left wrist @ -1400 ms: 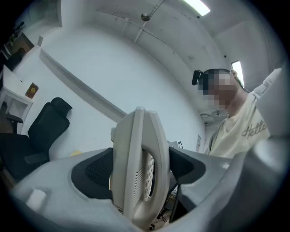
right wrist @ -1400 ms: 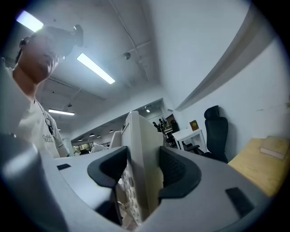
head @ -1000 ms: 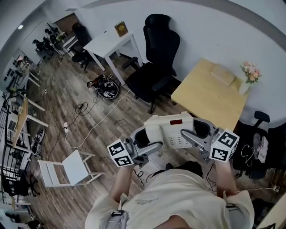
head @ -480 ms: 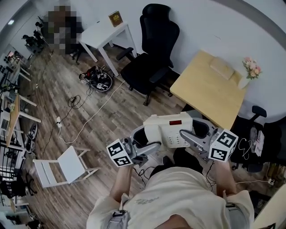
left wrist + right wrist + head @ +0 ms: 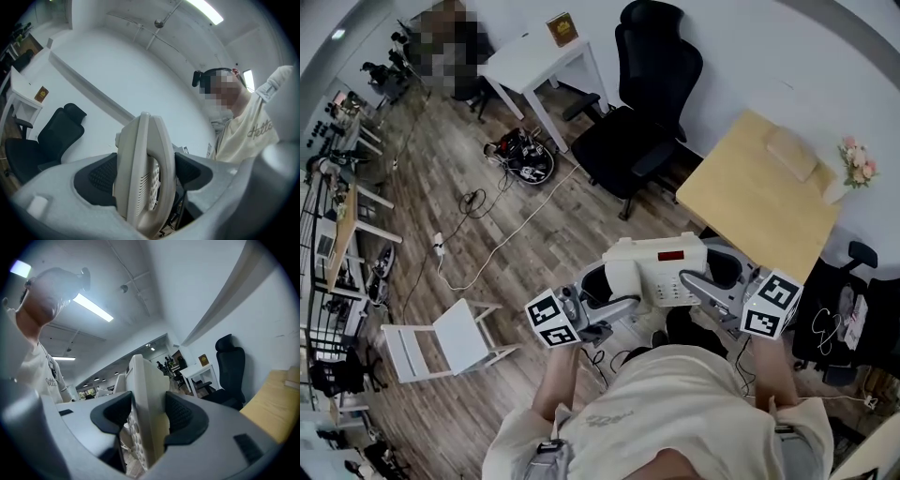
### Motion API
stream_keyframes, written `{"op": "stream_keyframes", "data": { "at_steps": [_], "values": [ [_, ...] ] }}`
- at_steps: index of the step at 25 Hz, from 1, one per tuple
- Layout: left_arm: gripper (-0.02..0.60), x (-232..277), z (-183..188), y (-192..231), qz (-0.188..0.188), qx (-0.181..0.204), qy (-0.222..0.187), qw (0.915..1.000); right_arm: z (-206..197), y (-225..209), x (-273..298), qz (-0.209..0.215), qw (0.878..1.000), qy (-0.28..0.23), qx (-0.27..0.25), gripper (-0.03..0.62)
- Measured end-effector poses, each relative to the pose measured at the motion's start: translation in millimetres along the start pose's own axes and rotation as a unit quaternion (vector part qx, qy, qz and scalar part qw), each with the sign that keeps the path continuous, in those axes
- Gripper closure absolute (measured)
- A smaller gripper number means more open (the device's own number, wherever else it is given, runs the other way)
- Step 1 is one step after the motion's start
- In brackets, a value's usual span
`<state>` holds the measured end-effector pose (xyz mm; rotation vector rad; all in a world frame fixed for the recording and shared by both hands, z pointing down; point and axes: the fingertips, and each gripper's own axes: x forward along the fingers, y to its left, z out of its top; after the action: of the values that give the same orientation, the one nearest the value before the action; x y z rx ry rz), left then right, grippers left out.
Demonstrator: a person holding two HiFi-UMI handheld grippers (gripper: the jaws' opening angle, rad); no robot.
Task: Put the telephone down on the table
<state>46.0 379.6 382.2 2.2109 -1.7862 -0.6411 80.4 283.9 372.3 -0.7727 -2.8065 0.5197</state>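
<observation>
Telephone (image 5: 661,267): off-white desk unit, dark red display strip and key block on its top face; held level in the air, left end clamped by the left gripper (image 5: 611,289), right end by the right gripper (image 5: 711,278); light wooden table (image 5: 750,202) lies just beyond, its near corner closest.

telephone (image 5: 657,267) keys unreadable, floor clutter (image 5: 523,159) indistinct
</observation>
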Motion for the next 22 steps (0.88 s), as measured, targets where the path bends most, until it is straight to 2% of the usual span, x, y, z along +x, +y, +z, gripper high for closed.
{"op": "stream_keyframes", "data": {
  "at_steps": [4, 8, 15, 22],
  "values": [
    [0.207, 20, 18, 32, 0.012, 0.007, -0.004, 0.9999, 19, -37, 13, 0.016, 1.000, -0.017, 0.005, 0.375],
    [0.207, 47, 27, 63, 0.018, 0.018, 0.012, 0.9996, 33, -76, 21, 0.023, 0.999, -0.022, -0.001, 0.375],
    [0.207, 93, 50, 109, 0.009, 0.039, 0.006, 0.9992, 67, -134, 28, 0.027, 0.999, -0.035, -0.014, 0.375],
    [0.207, 119, 55, 155, -0.010, 0.012, 0.024, 0.9996, 78, -179, 40, -0.004, 1.000, -0.027, -0.001, 0.375]
  ]
}}
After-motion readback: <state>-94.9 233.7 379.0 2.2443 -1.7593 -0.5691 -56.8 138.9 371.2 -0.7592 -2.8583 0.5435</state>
